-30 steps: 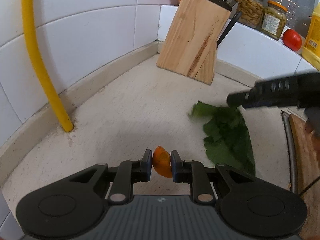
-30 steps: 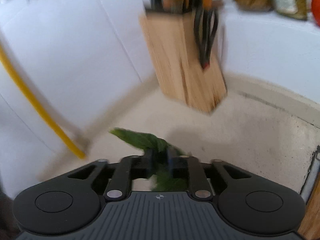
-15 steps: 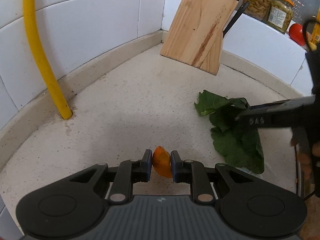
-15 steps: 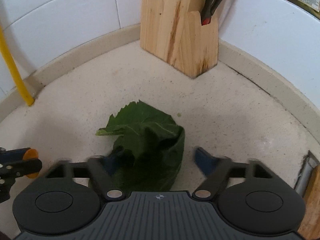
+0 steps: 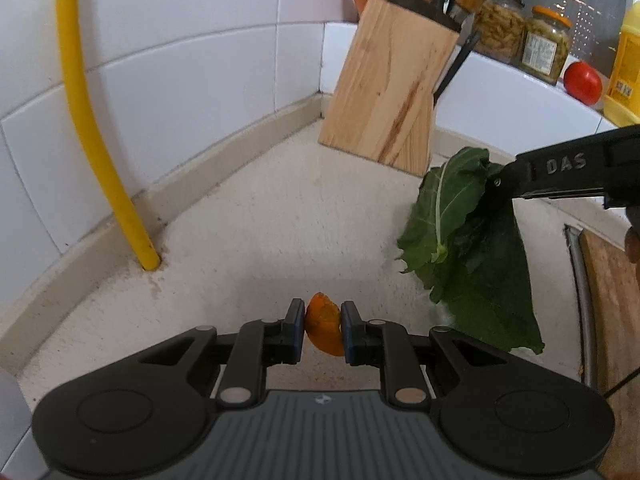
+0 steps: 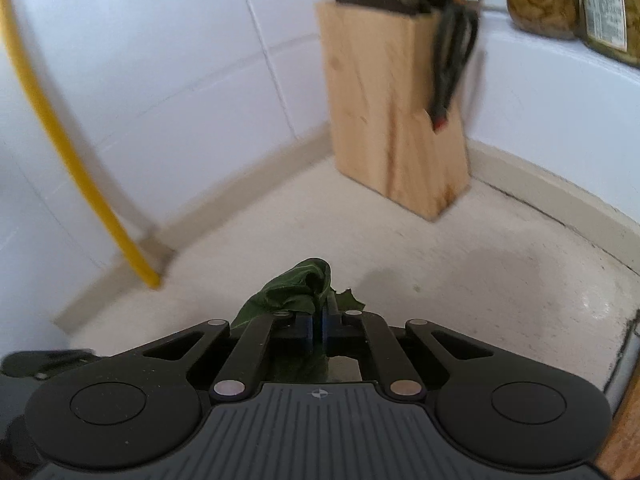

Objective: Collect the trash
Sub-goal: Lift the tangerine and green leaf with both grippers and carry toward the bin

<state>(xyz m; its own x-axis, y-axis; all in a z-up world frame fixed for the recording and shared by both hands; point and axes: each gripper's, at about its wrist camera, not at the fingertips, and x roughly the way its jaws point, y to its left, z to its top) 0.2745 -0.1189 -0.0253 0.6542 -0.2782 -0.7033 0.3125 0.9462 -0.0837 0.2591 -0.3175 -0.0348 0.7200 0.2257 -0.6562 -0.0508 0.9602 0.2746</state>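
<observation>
Over the speckled desk in the tiled corner, you have both pieces of trash in hand. Your left tool is nearly closed, its blue pads pressing either side of the orange peel scrap, which sits just above the desk surface. Your right tool is clamped almost fully together on the green leaf; seen from the left wrist, the leaf hangs from that tool, bunched at the pinch and drooping toward the desk.

Watch the leaf first. It is limp and gripped only at a folded edge, so a quick swing could tear it or let it slide out, and its hanging tail could drag on the desk or catch on the wooden board at the right edge. The peel looks slick and rounded, held by a narrow pinch, so it may squirt out if you tilt or jolt the left tool. No bin is in sight in either view, so you will be carrying both blind for a while.

Behind the leaf, the wooden knife block holds several knives and dark-handled scissors; keep clear of it. On the ledge beyond, two glass jars hold preserved food, beside a tomato and a yellow bottle.
</observation>
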